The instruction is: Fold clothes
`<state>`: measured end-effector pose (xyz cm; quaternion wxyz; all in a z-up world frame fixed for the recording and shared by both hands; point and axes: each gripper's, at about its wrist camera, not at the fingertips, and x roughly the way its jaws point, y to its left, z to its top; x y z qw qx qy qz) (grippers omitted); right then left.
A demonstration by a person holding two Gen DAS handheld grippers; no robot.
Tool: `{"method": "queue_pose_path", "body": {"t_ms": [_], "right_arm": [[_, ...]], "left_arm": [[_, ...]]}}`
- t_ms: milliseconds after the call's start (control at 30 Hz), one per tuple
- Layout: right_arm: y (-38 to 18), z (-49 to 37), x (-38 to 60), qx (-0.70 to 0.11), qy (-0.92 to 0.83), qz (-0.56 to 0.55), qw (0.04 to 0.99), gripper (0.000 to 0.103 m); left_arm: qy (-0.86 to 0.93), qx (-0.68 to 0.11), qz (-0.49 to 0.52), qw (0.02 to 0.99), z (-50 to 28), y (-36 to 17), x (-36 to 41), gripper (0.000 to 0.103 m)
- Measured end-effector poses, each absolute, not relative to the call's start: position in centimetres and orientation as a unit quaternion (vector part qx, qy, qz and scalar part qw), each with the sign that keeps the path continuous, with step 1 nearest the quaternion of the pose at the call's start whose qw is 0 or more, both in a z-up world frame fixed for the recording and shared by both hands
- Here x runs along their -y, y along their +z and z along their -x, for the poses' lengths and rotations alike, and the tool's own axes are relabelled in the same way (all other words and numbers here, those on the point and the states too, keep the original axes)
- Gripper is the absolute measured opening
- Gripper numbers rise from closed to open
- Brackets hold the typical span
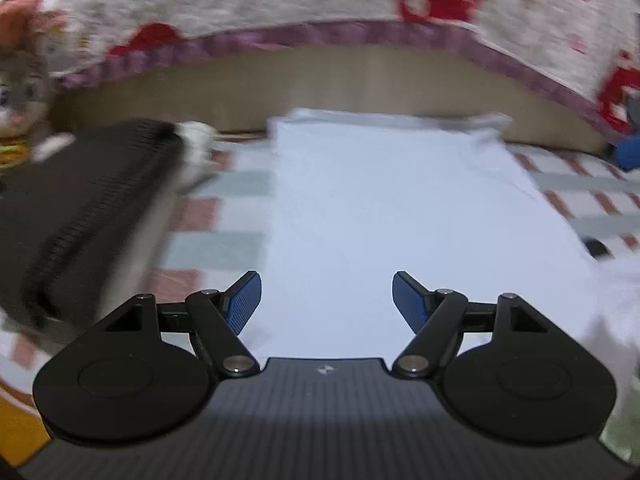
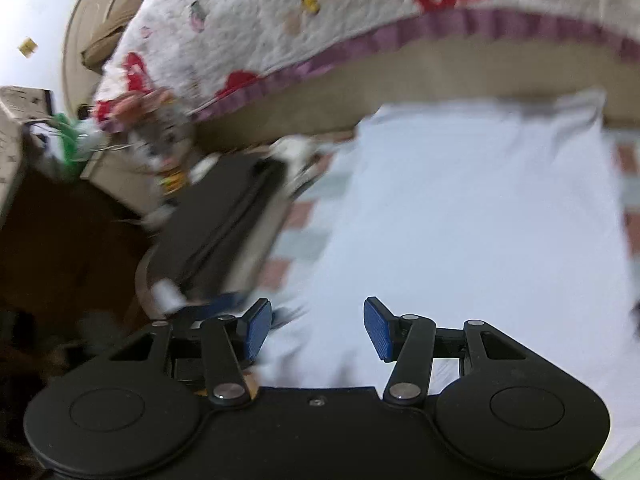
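Observation:
A white garment [image 1: 384, 216] lies flat as a long folded strip on the checked bed sheet [image 1: 224, 208]; it also shows in the right wrist view [image 2: 480, 216]. My left gripper [image 1: 326, 300] is open and empty, hovering over the garment's near end. My right gripper [image 2: 318, 330] is open and empty over the garment's near left edge. A folded dark garment [image 1: 88, 208] lies to the left of the white one, and it shows in the right wrist view [image 2: 224, 224] too. Both views are motion-blurred.
A quilt with red prints and a purple border [image 1: 320, 4] hangs behind over a beige headboard [image 1: 360, 88]. A plush toy [image 1: 20, 92] sits at the far left. A blue object [image 1: 628, 152] lies at the far right. A dark floor area [image 2: 60, 240] lies left of the bed.

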<state>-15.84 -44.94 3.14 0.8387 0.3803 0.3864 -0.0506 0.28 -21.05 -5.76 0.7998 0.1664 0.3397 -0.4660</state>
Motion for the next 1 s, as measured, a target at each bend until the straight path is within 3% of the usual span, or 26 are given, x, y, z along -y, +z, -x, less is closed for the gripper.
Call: {"method": "queue_pose_path", "body": {"t_ms": [67, 200, 367, 533, 667, 700, 733, 767, 833, 867, 900, 1000], "right_arm": [[2.2, 17.1, 43.7, -0.410, -0.034, -0.378, 0.829, 0.056], [-2.8, 21.3, 41.4, -0.494, -0.058, -0.194, 0.845, 0.057], [-9.8, 27.8, 39.5, -0.528, 0.048, -0.063, 0.846, 0.051], [-11.3, 28.9, 37.3, -0.522, 0.101, -0.006, 0.847, 0.054], [-14.0, 28.5, 37.5, -0.510, 0.071, -0.005, 0.857, 0.055], [-14.7, 28.5, 37.6, -0.506, 0.068, -0.007, 0.860, 0.055], [-15.2, 28.6, 37.5, -0.501, 0.069, -0.009, 0.863, 0.056], [-15.8, 28.8, 37.5, -0.496, 0.069, -0.011, 0.866, 0.056], [-16.6, 29.2, 37.5, -0.481, 0.073, -0.014, 0.873, 0.051], [-16.3, 29.6, 37.8, -0.473, 0.081, -0.020, 0.877, 0.029], [-15.8, 30.0, 38.2, -0.469, 0.091, -0.030, 0.878, 0.018], [-13.7, 30.9, 39.4, -0.462, 0.105, -0.040, 0.880, 0.010]], "left_arm": [[-0.500, -0.353, -0.177, 0.771, 1.7, -7.2, 21.2, 0.072], [-0.534, -0.382, -0.203, 0.727, 4.6, -10.1, 21.5, 0.072], [-0.541, -0.423, -0.289, 0.667, 7.1, -13.5, 21.7, 0.075], [-0.516, -0.429, -0.354, 0.651, 8.3, -15.9, 22.4, 0.088], [-0.492, -0.447, -0.348, 0.661, 7.2, -17.1, 23.2, 0.087], [-0.495, -0.451, -0.335, 0.662, 6.8, -17.2, 23.2, 0.083], [-0.506, -0.442, -0.320, 0.668, 6.5, -16.9, 23.1, 0.067], [-0.531, -0.431, -0.298, 0.666, 6.3, -16.3, 22.8, 0.041], [-0.554, -0.429, -0.272, 0.660, 5.9, -15.2, 22.3, 0.019], [-0.556, -0.422, -0.270, 0.663, 5.8, -14.5, 22.0, 0.017], [-0.562, -0.418, -0.266, 0.663, 5.6, -13.6, 21.6, 0.017], [-0.585, -0.409, -0.262, 0.650, 5.3, -10.8, 20.4, 0.017]]}}
